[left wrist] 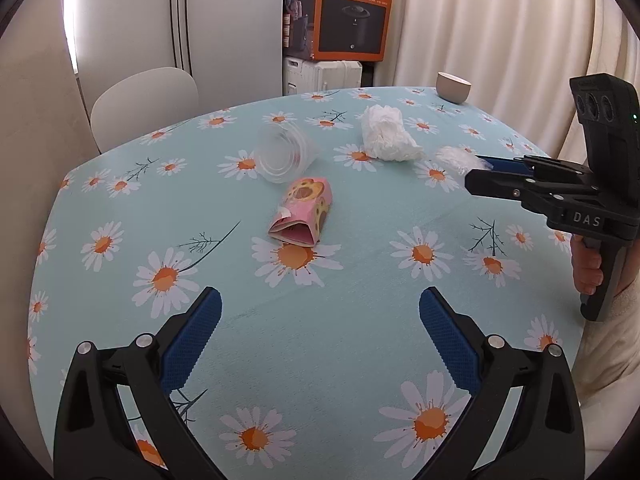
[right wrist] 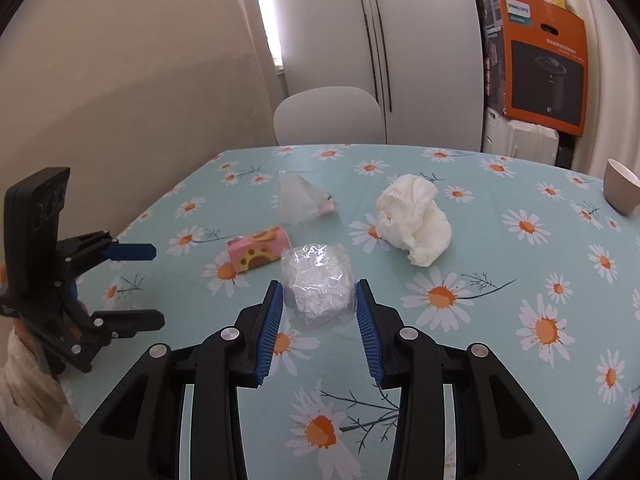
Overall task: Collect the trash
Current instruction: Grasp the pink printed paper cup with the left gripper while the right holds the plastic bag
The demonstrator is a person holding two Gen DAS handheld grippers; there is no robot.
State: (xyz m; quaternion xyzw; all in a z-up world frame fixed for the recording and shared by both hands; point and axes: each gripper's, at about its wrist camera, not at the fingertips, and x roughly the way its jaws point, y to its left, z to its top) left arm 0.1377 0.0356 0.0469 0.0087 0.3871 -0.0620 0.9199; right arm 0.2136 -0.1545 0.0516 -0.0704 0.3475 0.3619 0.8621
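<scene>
A crumpled clear plastic wrap ball (right wrist: 318,290) lies on the daisy tablecloth between the fingertips of my right gripper (right wrist: 319,294); the jaws stand open around it, close to its sides. The ball also shows in the left wrist view (left wrist: 456,159), beside the right gripper (left wrist: 482,170). My left gripper (left wrist: 320,300) is open and empty, above the cloth, short of a pink snack carton (left wrist: 302,212) lying on its side. A clear plastic cup (left wrist: 282,152) lies tipped over. A crumpled white tissue (left wrist: 386,134) lies behind.
A beige cup (left wrist: 453,87) stands at the table's far right edge. A white chair (left wrist: 140,104) is at the far side. An orange Philips box (left wrist: 348,12) and cabinets stand beyond the table (left wrist: 320,344).
</scene>
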